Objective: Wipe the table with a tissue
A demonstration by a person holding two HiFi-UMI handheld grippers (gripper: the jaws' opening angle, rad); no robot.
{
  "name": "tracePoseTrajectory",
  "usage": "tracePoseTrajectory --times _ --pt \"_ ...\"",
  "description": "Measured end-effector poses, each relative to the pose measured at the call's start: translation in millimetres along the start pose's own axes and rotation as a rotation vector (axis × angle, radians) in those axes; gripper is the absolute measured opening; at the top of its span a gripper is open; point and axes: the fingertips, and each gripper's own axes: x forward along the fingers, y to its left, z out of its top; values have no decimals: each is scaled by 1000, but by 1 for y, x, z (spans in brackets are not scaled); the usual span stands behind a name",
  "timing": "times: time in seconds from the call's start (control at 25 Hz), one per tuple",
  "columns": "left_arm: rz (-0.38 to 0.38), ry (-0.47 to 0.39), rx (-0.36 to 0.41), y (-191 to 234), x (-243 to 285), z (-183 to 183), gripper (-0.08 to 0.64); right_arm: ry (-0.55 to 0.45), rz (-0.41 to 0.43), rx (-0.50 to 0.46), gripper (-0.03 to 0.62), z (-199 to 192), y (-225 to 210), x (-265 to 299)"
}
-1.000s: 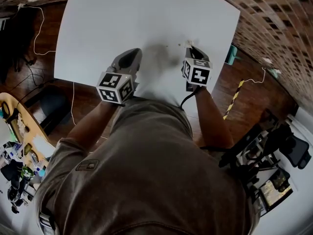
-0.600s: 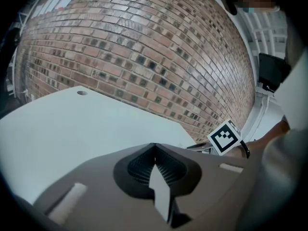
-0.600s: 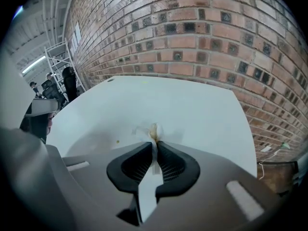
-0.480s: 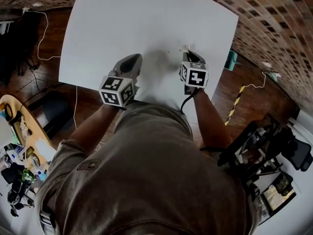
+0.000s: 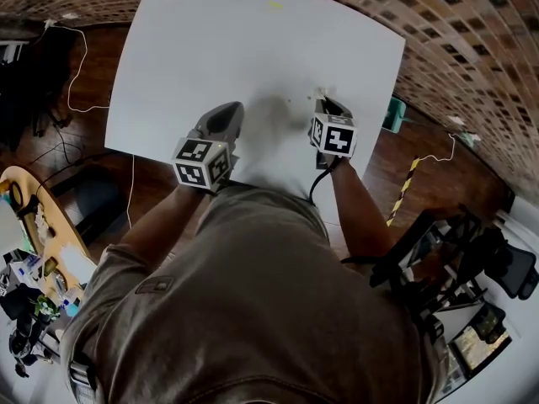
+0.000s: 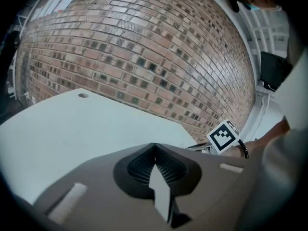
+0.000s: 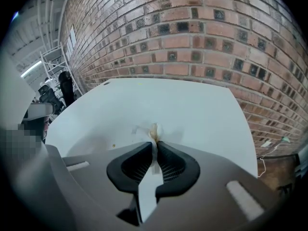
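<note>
Brick wall [image 7: 192, 37], red-brown, stands behind a large white table [image 5: 253, 49] seen steeply from above. A person [image 5: 253, 310] stands at the table's near edge with a gripper in each hand.

The left gripper [image 5: 229, 112] rests low over the table near that edge. Its jaws are pressed together with nothing between them, and it takes no part in the wiping.

The right gripper [image 5: 324, 101] is clenched on a small crumpled white tissue [image 7: 154, 129]. The wad pokes out past the jaw tips and touches the tabletop on the person's right side.

Between the two grippers lies a faint grey smudge [image 5: 274, 108], and a tiny brown crumb [image 7: 114, 146] sits just left of the tissue.

The step in hand looks like dragging the tissue across that dirty patch. To do it well:
- Hold the grip firm so the thin wad does not slip out.
- Tilt the jaws low so paper, not plastic, meets the surface.
- Sweep leftward in overlapping strokes with light, even pressure.
- Gather the crumb rather than scatter it.
</note>
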Motion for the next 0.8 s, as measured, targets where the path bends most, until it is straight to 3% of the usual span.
tracePoseTrajectory --times 0.8 --pt "18 -6 -29 4 -1 -5 2 29 63 -80 49 7 32 5"
